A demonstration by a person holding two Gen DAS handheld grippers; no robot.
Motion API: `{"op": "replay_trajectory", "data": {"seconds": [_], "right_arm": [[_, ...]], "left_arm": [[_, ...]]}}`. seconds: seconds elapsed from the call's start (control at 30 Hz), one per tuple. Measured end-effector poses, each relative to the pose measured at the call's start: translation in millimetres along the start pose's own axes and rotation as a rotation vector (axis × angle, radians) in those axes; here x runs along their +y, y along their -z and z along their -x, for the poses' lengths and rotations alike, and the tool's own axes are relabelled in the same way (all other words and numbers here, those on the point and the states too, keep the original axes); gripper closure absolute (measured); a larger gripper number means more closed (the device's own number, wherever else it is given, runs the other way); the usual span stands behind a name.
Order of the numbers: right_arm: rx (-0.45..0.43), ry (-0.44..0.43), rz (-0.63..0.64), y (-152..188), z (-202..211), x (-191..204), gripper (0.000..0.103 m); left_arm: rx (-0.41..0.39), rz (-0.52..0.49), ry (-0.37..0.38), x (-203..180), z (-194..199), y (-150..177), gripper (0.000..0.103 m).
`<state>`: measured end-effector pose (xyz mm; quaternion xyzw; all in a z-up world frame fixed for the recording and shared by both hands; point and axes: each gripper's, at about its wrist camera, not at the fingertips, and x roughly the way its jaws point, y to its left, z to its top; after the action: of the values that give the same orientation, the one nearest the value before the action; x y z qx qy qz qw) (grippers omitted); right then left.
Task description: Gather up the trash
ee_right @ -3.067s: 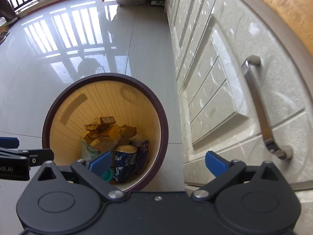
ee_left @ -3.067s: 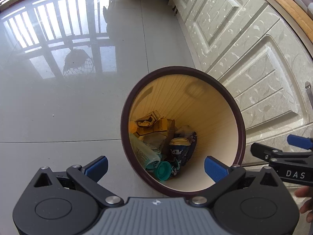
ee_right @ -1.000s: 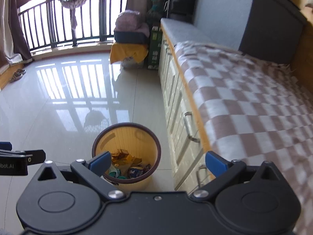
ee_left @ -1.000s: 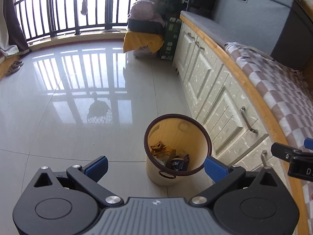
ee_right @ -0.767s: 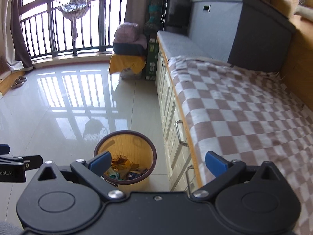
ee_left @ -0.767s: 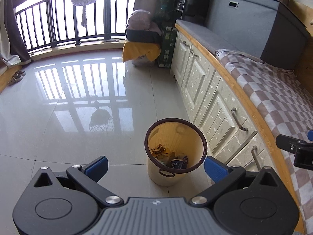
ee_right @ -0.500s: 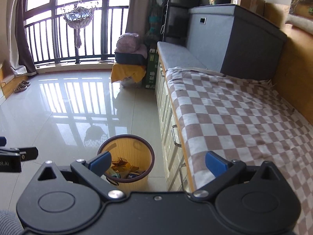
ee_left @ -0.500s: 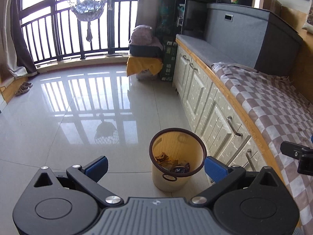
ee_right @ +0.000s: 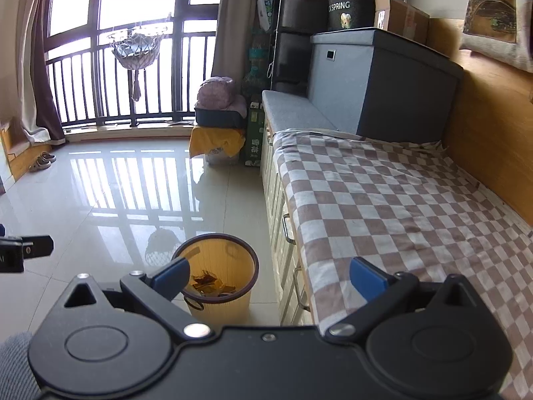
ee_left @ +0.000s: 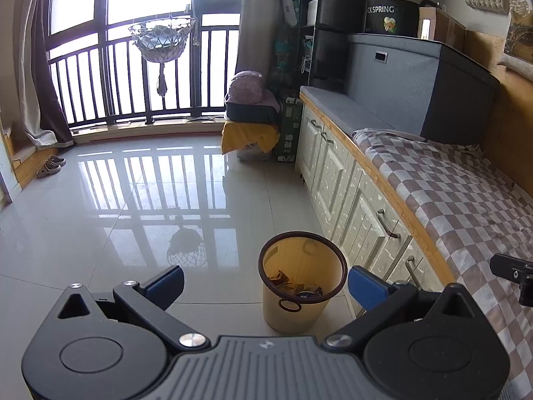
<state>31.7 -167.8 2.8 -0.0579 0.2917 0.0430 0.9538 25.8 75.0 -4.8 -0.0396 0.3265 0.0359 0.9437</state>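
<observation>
Plastic trash bin (ee_left: 301,286) on floor, part-full — looks light, stiff; grab at rim. Left gripper (ee_left: 265,283) and right gripper (ee_right: 268,275) wide, empty.

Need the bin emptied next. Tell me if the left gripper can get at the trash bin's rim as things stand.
Probably yes: the left gripper is open and empty, and nothing lies between it and the trash bin on the floor, though it must come down.

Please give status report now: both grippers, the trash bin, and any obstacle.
Left hand-held gripper open, empty. Right hand-held gripper open, empty. Trash bin upright beside cabinet, trash inside. No obstacle seen.
</observation>
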Motion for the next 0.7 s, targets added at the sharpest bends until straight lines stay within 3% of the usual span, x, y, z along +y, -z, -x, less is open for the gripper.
{"op": "replay_trajectory", "data": {"seconds": [0.7], "right_arm": [[-0.012, -0.013, 0.011, 30.7, 18.7, 2.0, 0.0]], "left_arm": [[-0.016, -0.06, 0.009, -12.3, 20.4, 36.4, 0.0]]}}
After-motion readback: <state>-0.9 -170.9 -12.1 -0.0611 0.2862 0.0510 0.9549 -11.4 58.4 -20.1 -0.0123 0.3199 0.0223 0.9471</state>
